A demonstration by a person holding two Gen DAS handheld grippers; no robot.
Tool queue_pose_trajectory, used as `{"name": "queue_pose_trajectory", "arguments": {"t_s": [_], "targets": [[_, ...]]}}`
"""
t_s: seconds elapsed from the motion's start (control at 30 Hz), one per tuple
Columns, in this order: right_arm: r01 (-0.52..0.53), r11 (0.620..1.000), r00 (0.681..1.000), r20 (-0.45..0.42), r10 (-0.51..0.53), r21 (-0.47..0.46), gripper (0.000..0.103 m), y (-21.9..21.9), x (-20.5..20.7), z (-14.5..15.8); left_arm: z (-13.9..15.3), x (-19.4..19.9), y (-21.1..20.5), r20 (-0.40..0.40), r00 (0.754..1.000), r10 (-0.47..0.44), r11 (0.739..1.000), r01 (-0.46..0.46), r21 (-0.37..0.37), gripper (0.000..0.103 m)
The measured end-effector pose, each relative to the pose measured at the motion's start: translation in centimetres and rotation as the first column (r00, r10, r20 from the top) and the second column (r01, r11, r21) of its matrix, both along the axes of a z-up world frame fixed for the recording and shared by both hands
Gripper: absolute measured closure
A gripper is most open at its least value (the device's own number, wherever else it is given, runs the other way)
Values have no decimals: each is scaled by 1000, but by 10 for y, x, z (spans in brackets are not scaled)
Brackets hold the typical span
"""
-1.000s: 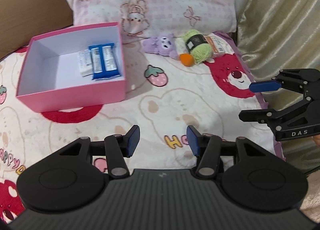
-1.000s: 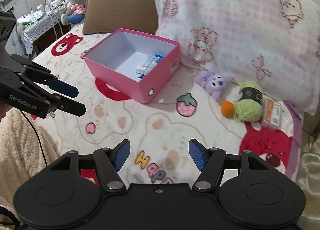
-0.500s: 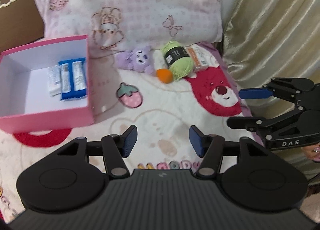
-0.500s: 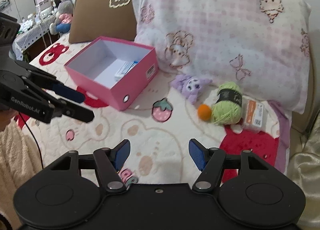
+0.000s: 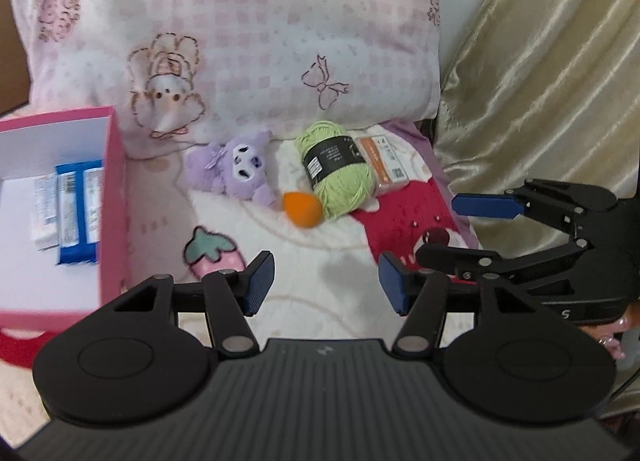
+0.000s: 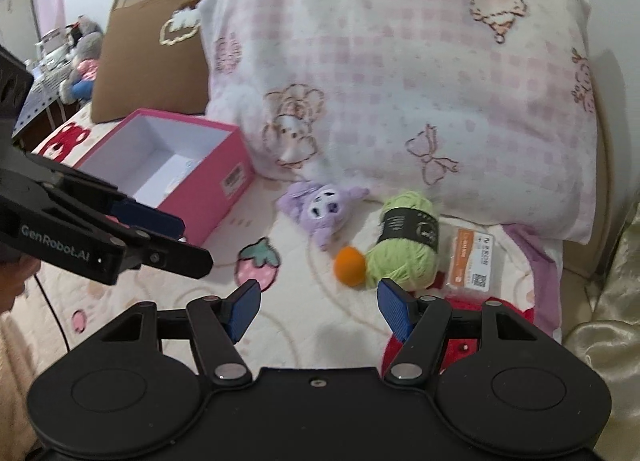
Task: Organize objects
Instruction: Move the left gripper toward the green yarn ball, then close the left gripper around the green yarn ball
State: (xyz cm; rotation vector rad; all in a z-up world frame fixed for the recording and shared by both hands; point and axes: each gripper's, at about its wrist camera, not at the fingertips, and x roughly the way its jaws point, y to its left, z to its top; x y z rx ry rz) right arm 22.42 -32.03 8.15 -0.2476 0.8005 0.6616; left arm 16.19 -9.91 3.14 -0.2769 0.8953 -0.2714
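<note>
Grippers both stood open w/ nothing between the pads: left gripper (image 5: 326, 281) lower centre, right gripper (image 6: 318, 307) likewise, prob. lined up for a pickup. Four loose items mid-frame by the pillow (image 5: 240, 33): 1 purple plush (image 5: 236, 169), 1 orange ball (image 5: 302, 209), 1 green yarn skein (image 5: 334, 169), 1 orange packet (image 5: 384, 165). Pink box (image 5: 114, 197) at left edge held approx. 2 wrapped bars (image 5: 76, 207).

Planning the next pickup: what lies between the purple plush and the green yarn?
The orange ball lies in front of the gap between purple plush and green yarn; both wrist views show it.
</note>
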Motion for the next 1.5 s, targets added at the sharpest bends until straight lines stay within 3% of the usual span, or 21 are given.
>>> {"name": "queue_pose_trajectory", "arguments": {"t_s": [0.17,0.33,0.47,0.7,0.83,0.9,1.03,1.2,1.5], "targets": [[52,998,997,62,-49,-39,32,0,20,-24,-17,25,-12,5,1000,-5,999,5,34,46],[90,996,996,18,-90,-10,32,-7,44,-44,-34,52,-19,5,1000,2,1000,-2,26,46],[63,997,998,10,-64,50,32,-12,56,-50,-45,79,-17,-13,1000,21,999,-21,-26,46],[59,997,998,-10,-59,42,32,-8,83,-63,-64,115,-17,-32,998,53,991,-56,-120,46],[112,994,994,-18,-112,13,32,-10,96,-83,-77,128,-22,-31,997,76,985,-80,-155,46],[143,990,989,-34,-144,-4,32,-12,101,-88,-79,130,-27,-11,999,35,986,-37,-166,46],[115,993,993,0,-115,-24,32,-13,102,-87,-79,135,-34,9,1000,10,988,-9,-157,45],[114,993,993,-13,-115,-13,32,-10,111,-94,-91,148,-33,-16,999,41,984,-43,-172,45],[138,989,990,-26,-137,58,32,-7,133,-111,-109,168,-38,7,998,57,984,-55,-171,45]]}}
